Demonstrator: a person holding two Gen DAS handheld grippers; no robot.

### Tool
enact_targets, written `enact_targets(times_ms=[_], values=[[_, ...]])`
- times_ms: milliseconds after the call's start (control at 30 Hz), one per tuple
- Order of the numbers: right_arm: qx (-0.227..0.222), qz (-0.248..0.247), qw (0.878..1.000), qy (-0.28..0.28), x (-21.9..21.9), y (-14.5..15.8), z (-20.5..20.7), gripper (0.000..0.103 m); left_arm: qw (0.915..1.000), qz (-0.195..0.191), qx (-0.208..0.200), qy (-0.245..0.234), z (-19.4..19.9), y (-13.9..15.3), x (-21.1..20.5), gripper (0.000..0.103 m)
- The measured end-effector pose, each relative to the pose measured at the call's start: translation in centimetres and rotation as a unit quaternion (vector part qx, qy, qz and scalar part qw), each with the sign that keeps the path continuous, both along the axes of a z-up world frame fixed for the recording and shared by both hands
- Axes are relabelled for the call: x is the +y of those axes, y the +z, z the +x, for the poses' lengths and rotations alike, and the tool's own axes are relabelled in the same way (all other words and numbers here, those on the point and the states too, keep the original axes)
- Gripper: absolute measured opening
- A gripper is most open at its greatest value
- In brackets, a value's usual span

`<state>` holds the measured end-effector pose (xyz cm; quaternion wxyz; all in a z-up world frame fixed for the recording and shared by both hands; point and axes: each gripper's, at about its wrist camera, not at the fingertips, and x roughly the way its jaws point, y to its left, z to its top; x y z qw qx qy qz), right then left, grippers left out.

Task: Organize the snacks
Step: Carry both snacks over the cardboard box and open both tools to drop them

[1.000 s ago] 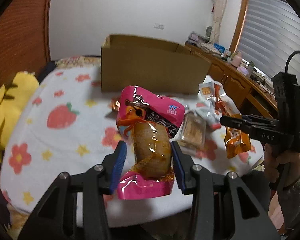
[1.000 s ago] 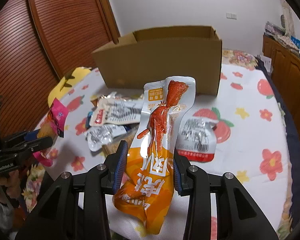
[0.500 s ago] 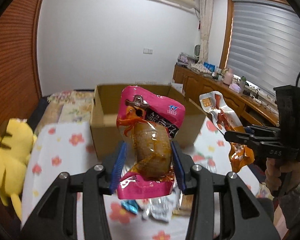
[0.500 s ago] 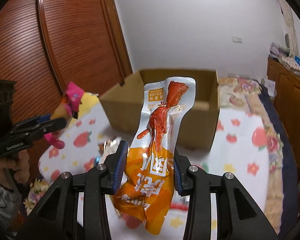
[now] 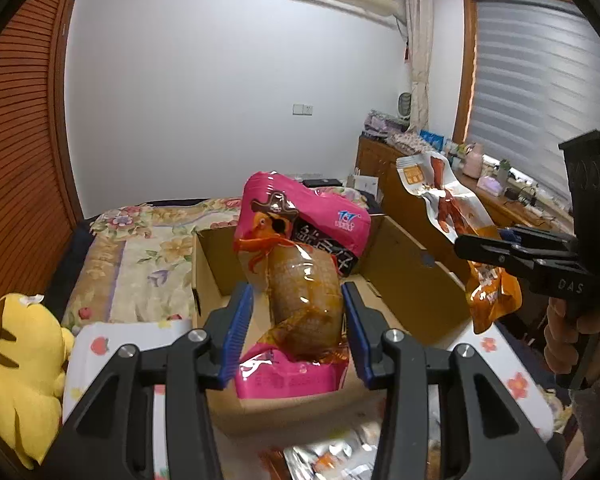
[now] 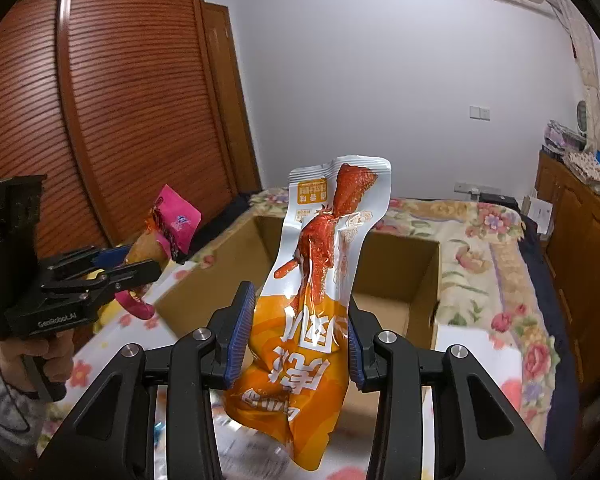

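Two held snack packets (image 5: 300, 280) (image 6: 320, 300), one cardboard box (image 5: 412, 280)

Home bedroom: floral bedspread (image 5: 140, 248), wardrobe (image 6: 120, 120).

Each black gripper (image 5: 296, 332) has blue ribbed pads (image 5: 236, 330), silver screws (image 5: 392, 335), white lettering and a grey-sleeved hand (image 6: 46, 354).
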<state>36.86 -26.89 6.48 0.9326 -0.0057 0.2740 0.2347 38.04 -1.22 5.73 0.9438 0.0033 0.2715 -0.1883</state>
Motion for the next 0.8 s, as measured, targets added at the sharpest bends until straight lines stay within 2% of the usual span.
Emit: enact_targets(times_ms=[133,300,600,800], values=[[0.008,-0.017,1.000,-0.016,0.3,-1.6,3.7,0.040,0.9999,0.004,0.015,0.000,3.8,-1.1,-0.5,0.044],[0.022,-0.055,0.998,-0.027,1.0,-3.8,6.5,0.041,0.9994,0.019,0.027,-0.008,5.9,-2.7,-1.9,0.044],[0.050,-0.109,0.992,-0.038,2.4,-7.1,7.2,0.041,0.9980,0.038,0.051,-0.008,7.6,-4.8,-3.4,0.046],[0.071,-0.115,0.990,-0.050,2.8,-8.3,7.4,0.043,0.9967,0.051,0.063,-0.004,7.7,-5.5,-3.6,0.055]])
